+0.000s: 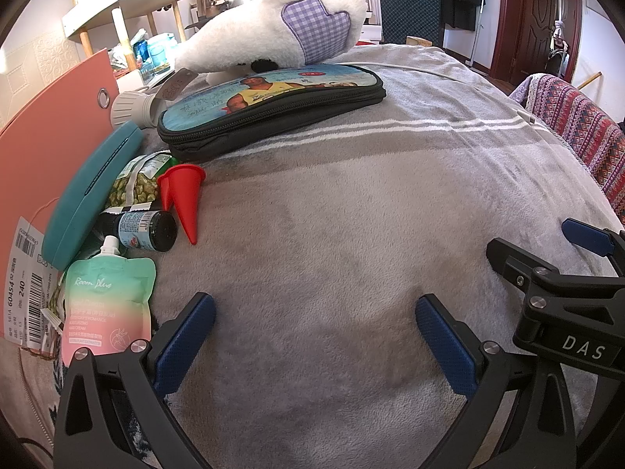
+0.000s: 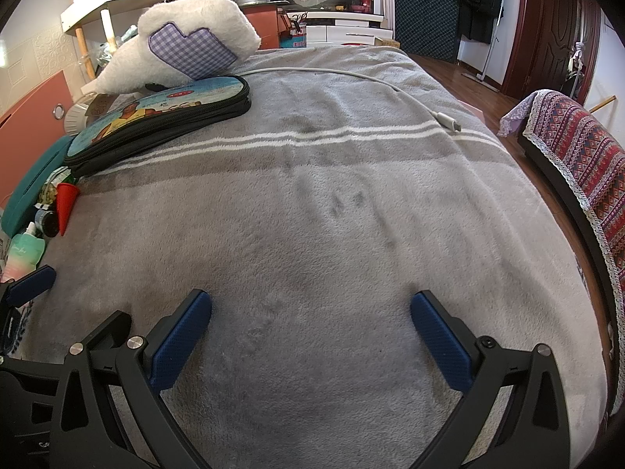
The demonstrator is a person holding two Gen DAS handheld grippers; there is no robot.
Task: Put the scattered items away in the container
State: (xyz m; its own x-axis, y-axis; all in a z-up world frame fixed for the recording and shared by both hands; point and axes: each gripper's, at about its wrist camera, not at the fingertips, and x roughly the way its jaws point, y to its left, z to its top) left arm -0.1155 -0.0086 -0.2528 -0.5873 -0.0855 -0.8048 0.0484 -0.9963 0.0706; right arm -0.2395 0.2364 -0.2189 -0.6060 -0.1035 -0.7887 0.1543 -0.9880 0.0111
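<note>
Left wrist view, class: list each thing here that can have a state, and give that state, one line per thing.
Left tongs: open, empty, over the grey blanket.
Right tongs: open, empty.
Black zip pouch with printed top: zipped shut, lying flat.
Teal hard glasses case: closed.
Red plastic cone: lying on its side.
Small dark bottle with blue label: capped, on its side.
Mint-and-pink spouted pouch: capped, lying flat.

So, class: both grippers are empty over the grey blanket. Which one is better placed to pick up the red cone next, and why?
Left. The left gripper hangs open nearer the red cone, which lies ahead to its left. The right gripper, also open, sits farther right, with the left gripper between it and the cone.
</note>
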